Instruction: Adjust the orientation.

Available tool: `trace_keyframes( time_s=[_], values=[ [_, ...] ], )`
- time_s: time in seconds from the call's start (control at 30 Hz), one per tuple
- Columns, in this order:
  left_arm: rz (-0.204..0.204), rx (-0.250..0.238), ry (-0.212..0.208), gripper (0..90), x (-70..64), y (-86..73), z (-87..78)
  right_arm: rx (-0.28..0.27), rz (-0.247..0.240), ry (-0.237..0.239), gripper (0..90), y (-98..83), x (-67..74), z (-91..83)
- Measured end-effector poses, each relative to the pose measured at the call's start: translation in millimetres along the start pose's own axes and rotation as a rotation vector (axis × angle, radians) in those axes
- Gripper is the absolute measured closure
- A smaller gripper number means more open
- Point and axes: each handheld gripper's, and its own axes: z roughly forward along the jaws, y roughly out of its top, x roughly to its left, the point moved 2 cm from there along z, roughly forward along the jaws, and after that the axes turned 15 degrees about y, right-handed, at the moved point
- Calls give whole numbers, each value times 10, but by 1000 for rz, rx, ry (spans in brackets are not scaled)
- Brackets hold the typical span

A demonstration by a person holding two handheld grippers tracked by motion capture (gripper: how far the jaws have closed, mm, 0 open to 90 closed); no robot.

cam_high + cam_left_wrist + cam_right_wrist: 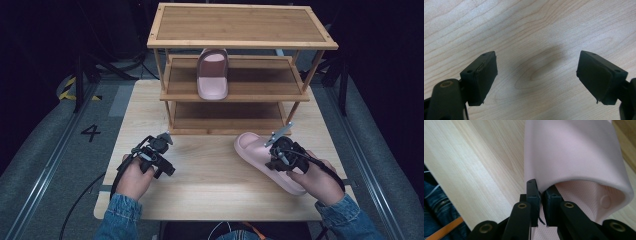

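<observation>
A pink slipper (265,160) lies on the wooden table (210,170) at the right, in front of the rack. My right gripper (276,159) is shut on its strap; in the right gripper view the black pads (534,195) pinch the edge of the pink slipper's strap (574,152), one pad outside and one inside. A second pink slipper (213,73) rests on the middle shelf of the bamboo shoe rack (240,65). My left gripper (161,156) hovers open over bare table at the left; its fingers (481,75) stand wide apart with only wood between them.
The three-tier rack stands at the back of the table, its top shelf (240,25) and bottom shelf (227,117) bare. Dark floor surrounds the table, with a painted "4" (91,132) at the left. A denim sleeve (434,207) is at the table's near edge.
</observation>
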Motion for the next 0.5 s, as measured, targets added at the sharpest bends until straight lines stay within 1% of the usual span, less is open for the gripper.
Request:
trace_keyframes(
  time_s=[0.03, 0.07, 0.1, 0.13, 0.17, 0.2, 0.23, 0.27, 0.3, 0.33, 0.37, 0.4, 0.43, 0.47, 0.5],
  values=[
    [19, 4, 12, 170, -17, -9, -8, 2, -8, 0, 842, 18, 15, -45],
    [49, -6, 33, 170, -36, -12, -9, 1, -16, -5, 842, 36, 31, -91],
    [39, -17, 41, 198, -46, -11, -9, 0, -29, -12, 842, 79, 63, -198],
    [34, -19, 42, 198, -37, -7, -12, 0, -29, -12, 842, 79, 63, -198],
    [21, -24, 27, 248, -27, -5, -15, -2, -31, -15, 841, 92, 70, -232],
    [18, -27, 17, 288, -22, -5, -19, -7, -33, -15, 840, 111, 80, -274],
    [43, -42, 66, 115, -13, -12, -40, -10, -40, -22, 840, 145, 91, -356],
    [51, -59, 87, 106, 2, -11, -48, -11, -41, -19, 839, 158, 97, -384],
    [43, -54, 84, 189, 16, -8, -59, -11, -46, -25, 838, 175, 101, -419],
    [17, -45, 67, 258, 16, -13, -55, -14, -45, -27, 838, 192, 108, -452],
    [17, -40, 64, 205, 22, -14, -41, -18, -47, -24, 838, 214, 117, -499],
    [17, -40, 64, 126, 22, -14, -41, -18, -47, -24, 838, 214, 117, -499],
    [16, -23, 67, 156, 33, -13, -38, -25, -56, -30, 838, 248, 123, -571],
    [14, -17, 66, 226, 36, -13, -35, -29, -55, -29, 838, 265, 129, -605],
    [9, -6, 60, 234, 37, -13, -30, -32, -62, -29, 838, 277, 130, -630]
  ],
)
